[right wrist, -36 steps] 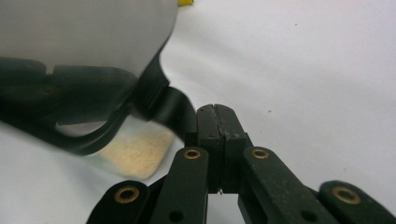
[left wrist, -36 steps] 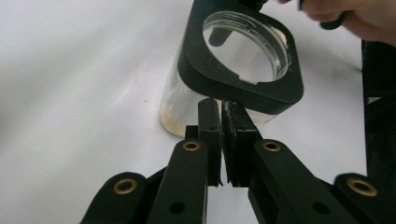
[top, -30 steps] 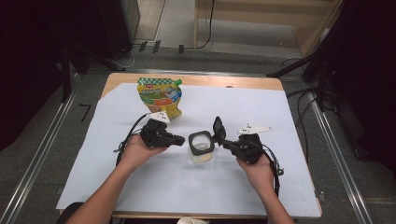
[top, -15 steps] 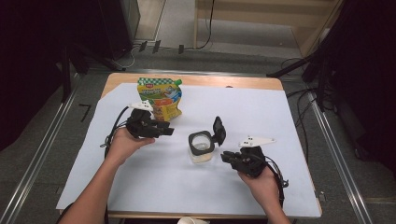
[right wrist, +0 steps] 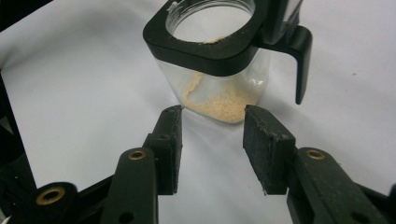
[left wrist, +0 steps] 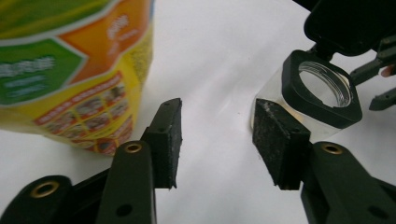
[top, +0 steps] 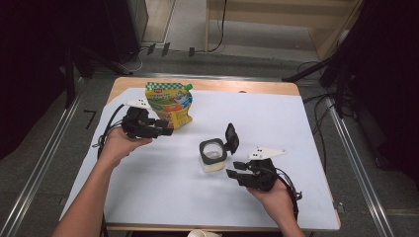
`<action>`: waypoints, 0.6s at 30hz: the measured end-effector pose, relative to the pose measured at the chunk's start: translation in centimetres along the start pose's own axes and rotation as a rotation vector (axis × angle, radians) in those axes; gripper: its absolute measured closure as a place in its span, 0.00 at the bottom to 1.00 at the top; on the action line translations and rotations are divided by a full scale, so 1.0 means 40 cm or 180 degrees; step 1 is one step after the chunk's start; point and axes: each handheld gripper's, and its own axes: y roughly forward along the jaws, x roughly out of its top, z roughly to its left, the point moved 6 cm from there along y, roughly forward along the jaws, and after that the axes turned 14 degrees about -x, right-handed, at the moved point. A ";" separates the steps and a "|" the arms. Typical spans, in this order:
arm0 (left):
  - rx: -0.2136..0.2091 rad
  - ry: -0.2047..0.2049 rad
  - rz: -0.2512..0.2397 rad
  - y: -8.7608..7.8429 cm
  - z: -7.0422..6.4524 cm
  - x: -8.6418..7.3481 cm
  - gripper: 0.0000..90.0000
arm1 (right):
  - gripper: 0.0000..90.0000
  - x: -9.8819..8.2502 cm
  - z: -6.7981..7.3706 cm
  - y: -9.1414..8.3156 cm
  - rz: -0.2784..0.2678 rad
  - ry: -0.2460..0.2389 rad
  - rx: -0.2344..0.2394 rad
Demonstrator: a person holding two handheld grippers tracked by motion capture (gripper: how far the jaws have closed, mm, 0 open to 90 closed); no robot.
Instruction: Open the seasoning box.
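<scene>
- The small clear jar (top: 213,159) stands upright near the middle of the white-covered tabletop (top: 148,197), its black flip lid (top: 231,138) hinged open and standing up at the far side. A shallow layer of tan powder (right wrist: 219,100) lies in its bottom.
- The right gripper (top: 236,169) sits just beside the jar on the near right, jaws pointing at it. In the right gripper view its jaws stand partly apart with nothing between them — the jar is just beyond the tips, not touched. They have just been opening.
- The left gripper (top: 165,129) is well apart from the jar, off to the left, close to the colourful stand-up pouch (top: 169,102) at the far left of the tabletop.
- In the left gripper view its jaws are also partly open and empty — bare tabletop shows in the gap, the pouch lies beyond the left jaw and the jar beyond the right one. These jaws too have just been opening.
</scene>
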 end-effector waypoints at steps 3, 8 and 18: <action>0.0006 0.0009 -0.0020 -0.019 0.016 0.006 0.57 | 0.65 -0.001 0.006 0.004 0.0009 -0.0041 0.0011; 0.0043 0.0056 -0.0040 -0.049 0.034 0.015 0.56 | 0.67 0.002 0.012 0.005 0.0023 -0.0025 0.0060; 0.0026 -0.0125 -0.0099 -0.099 0.063 0.044 0.54 | 0.65 0.004 0.023 0.006 0.0002 -0.0103 0.0076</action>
